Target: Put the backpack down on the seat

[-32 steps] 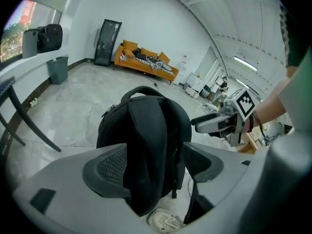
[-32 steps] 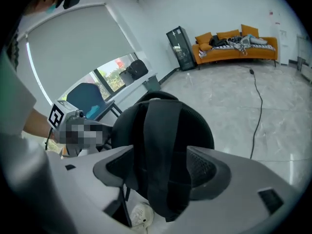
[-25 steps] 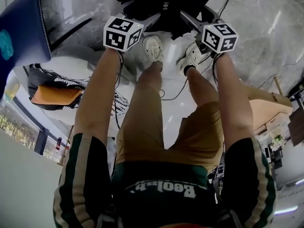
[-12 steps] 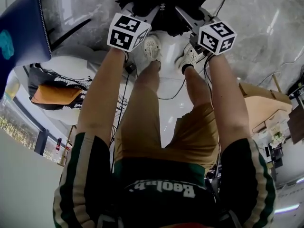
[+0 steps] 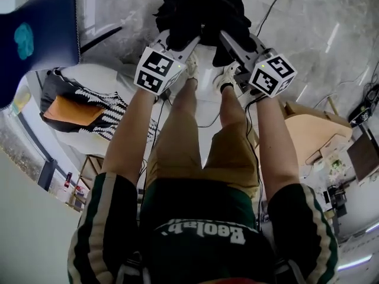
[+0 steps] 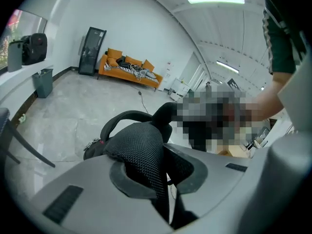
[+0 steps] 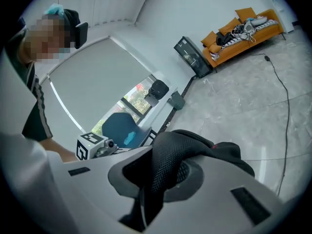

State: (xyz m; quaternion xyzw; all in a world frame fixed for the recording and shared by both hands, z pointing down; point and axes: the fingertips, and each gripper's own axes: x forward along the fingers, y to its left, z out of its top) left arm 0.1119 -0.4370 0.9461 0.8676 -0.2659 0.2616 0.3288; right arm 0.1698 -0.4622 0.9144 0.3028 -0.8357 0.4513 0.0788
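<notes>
**Hanging onto the backpack by its straps, both sides**

Head view first, looking steeply down past tan shorts (image 5: 201, 158) and white sneakers (image 5: 228, 76). Holding the black fabric backpack (image 5: 201, 10) out in front of the feet, over the grey marble floor (image 5: 308, 34). Biting into its left side with the left gripper (image 5: 180, 40) and into its right side with the right gripper (image 5: 228, 37). Sitting well off to the left, apart from the bag: the dark blue chair with a teal patch (image 5: 35, 34).

Left gripper view next. Pinching a black padded mesh strap (image 6: 141, 145) in the left gripper (image 6: 156, 167), the grey jaws having just been closing and now pressing on it from both sides. Dangling just beyond the jaws: the rest of the backpack (image 6: 95, 147), top handle arching up. Standing way back by the white wall, an orange sofa (image 6: 129, 65).

Right gripper view, same deal. Clamping the right gripper (image 7: 163, 174) onto another black mesh strap (image 7: 170, 155), jaws likewise having just been closing, the strap folding over between them. Bulging out just past them to the right, the backpack (image 7: 231, 155). Showing up behind and to the left: the blue chair (image 7: 119, 128) and the other gripper's marker cube (image 7: 88, 144).
</notes>
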